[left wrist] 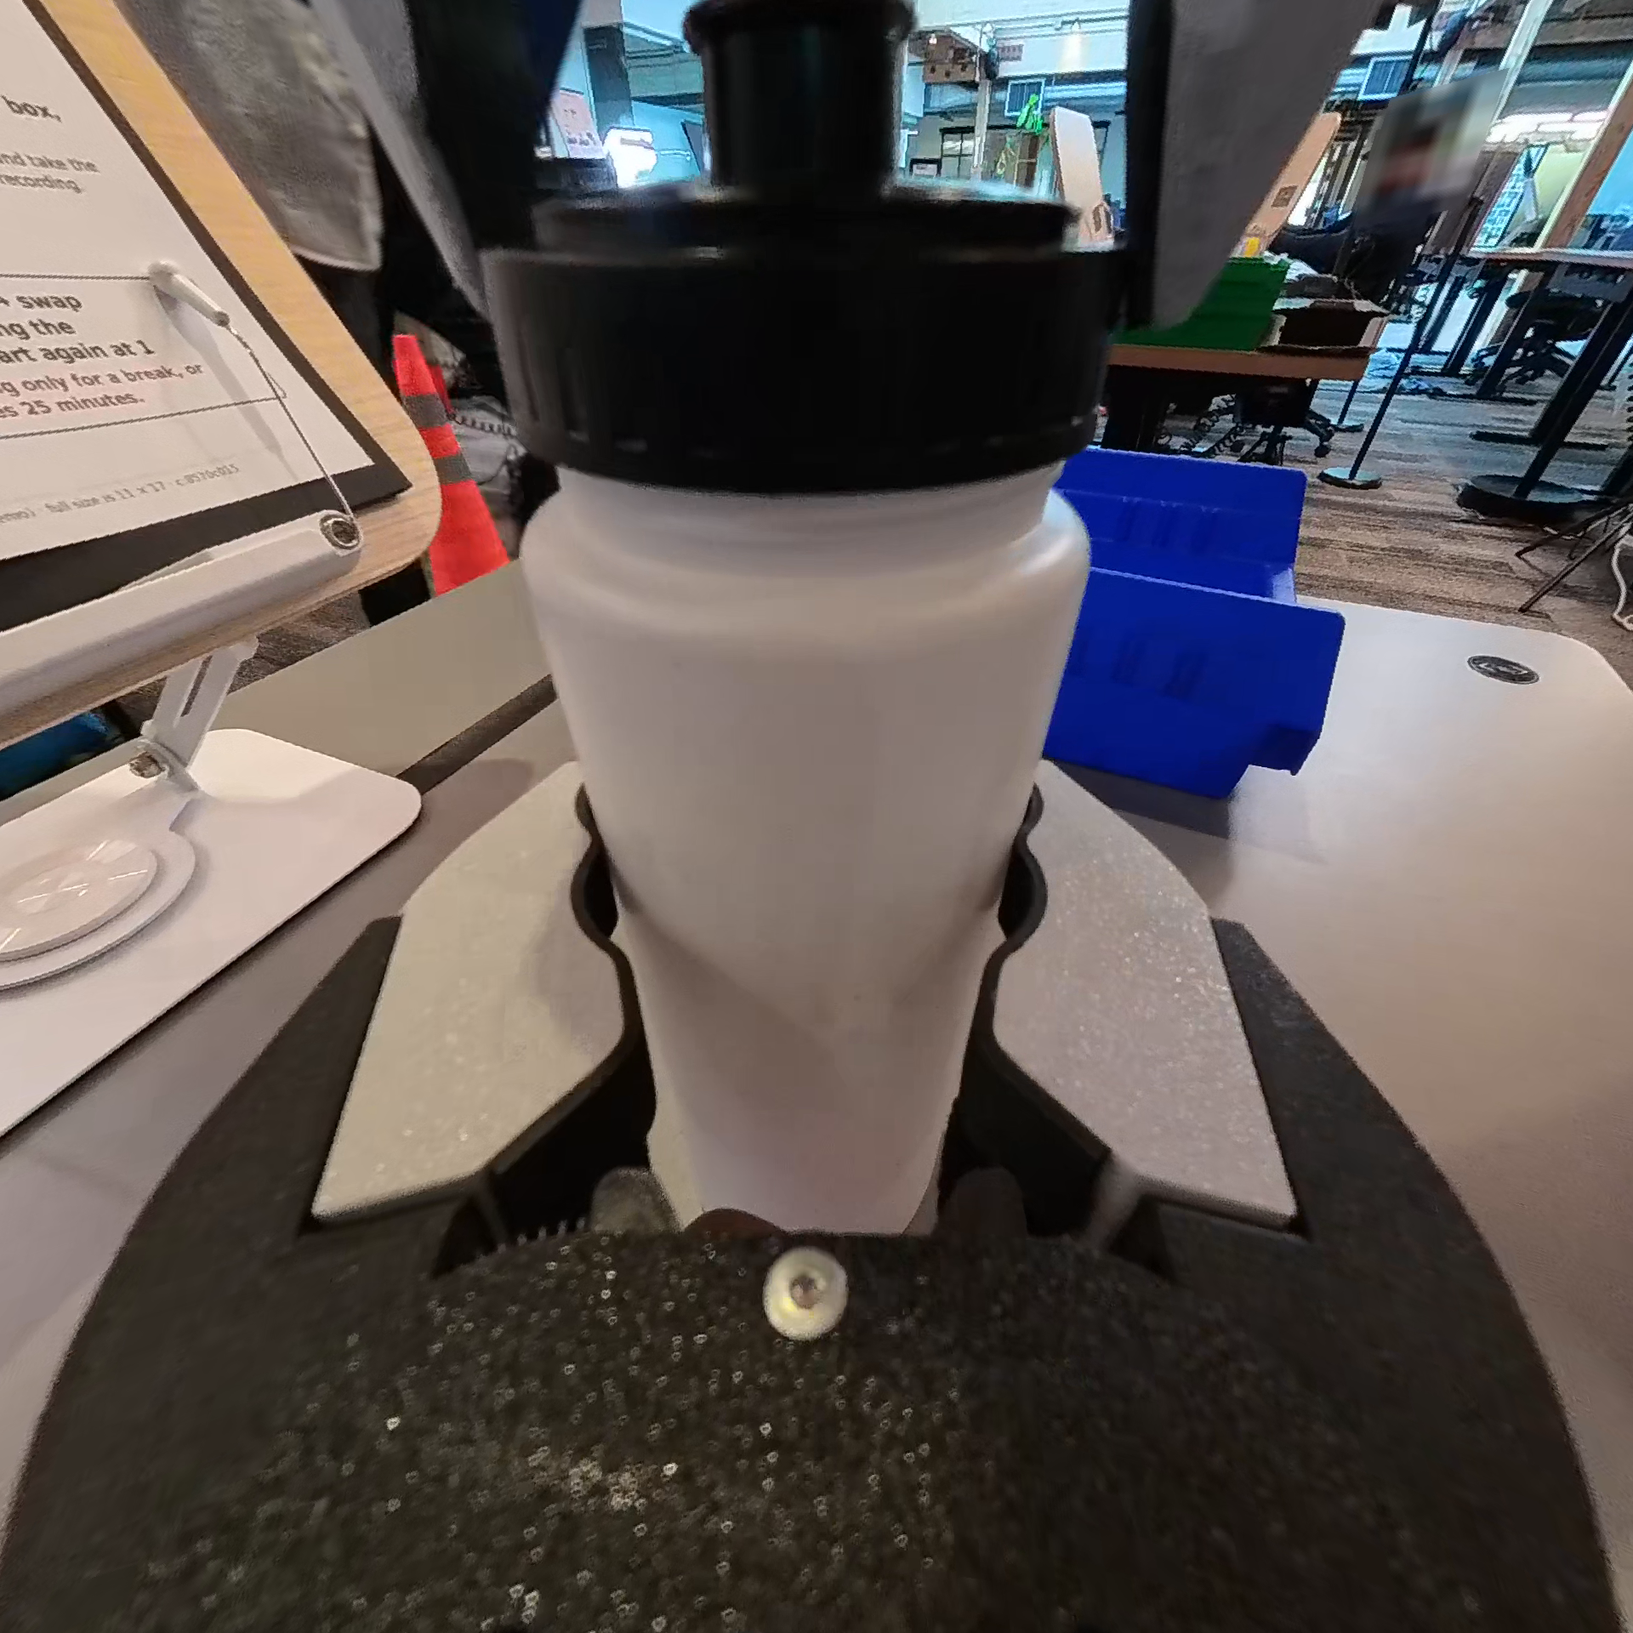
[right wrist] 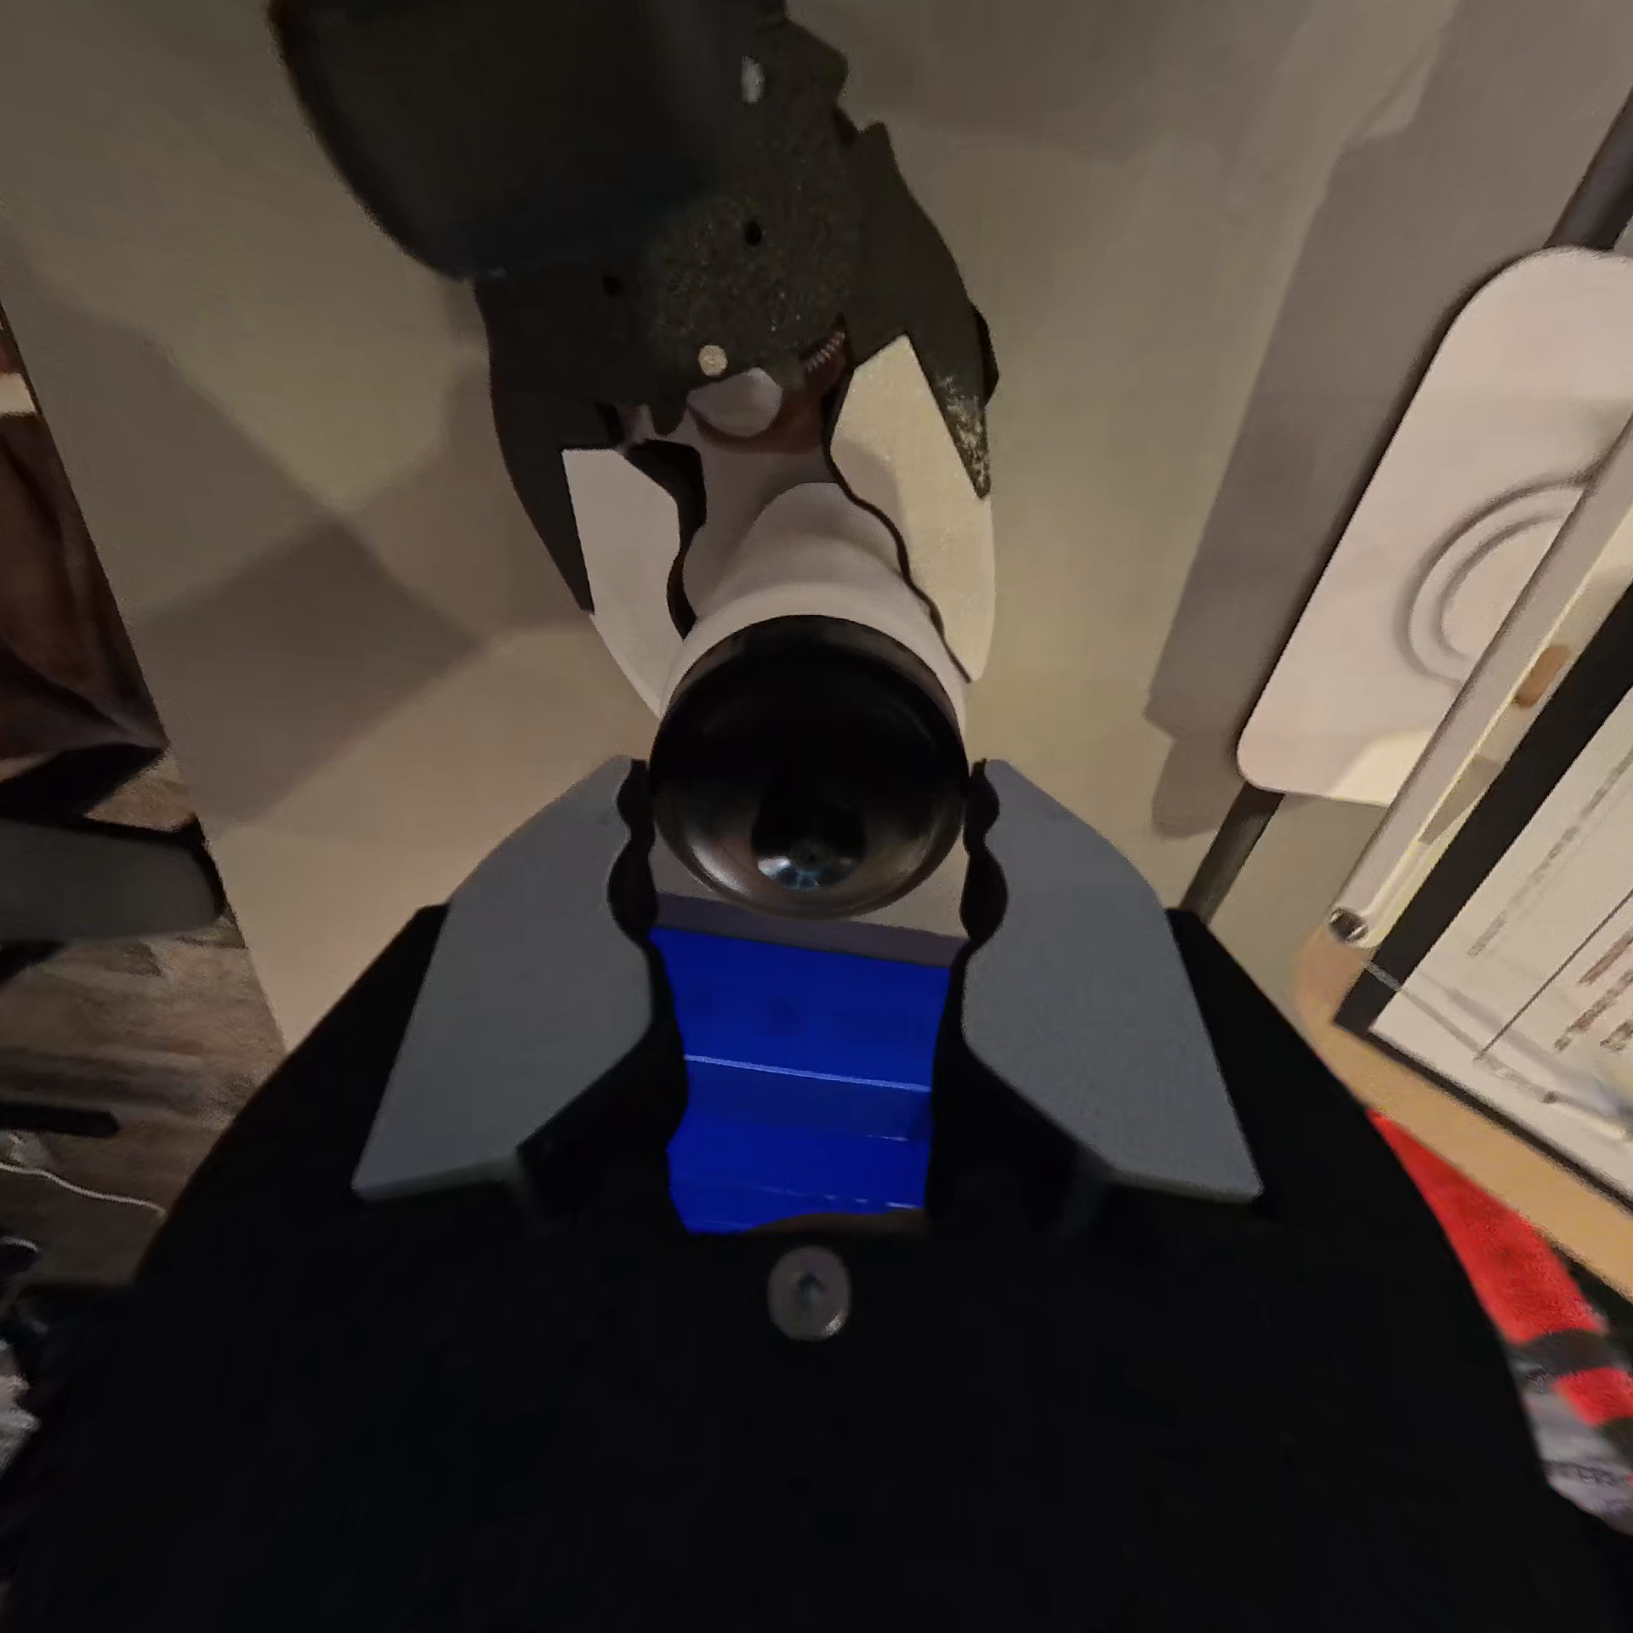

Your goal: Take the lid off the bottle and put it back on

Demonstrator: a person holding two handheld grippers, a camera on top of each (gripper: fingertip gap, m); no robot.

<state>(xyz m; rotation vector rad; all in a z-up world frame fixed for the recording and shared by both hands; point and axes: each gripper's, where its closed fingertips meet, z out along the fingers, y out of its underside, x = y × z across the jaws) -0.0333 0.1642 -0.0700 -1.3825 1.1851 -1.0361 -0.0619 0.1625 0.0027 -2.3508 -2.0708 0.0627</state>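
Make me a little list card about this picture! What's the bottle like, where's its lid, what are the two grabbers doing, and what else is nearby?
bottle: white bottle, upright
lid: black lid, on the bottle
left gripper: left gripper clamps the bottle's body
right gripper: right gripper, above, a finger on each side of the lid; contact unclear
nearby: blue bin, paper stand, orange cone
surface: grey table

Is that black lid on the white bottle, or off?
On. The black lid sits squarely over the neck of the white bottle, no gap between them.
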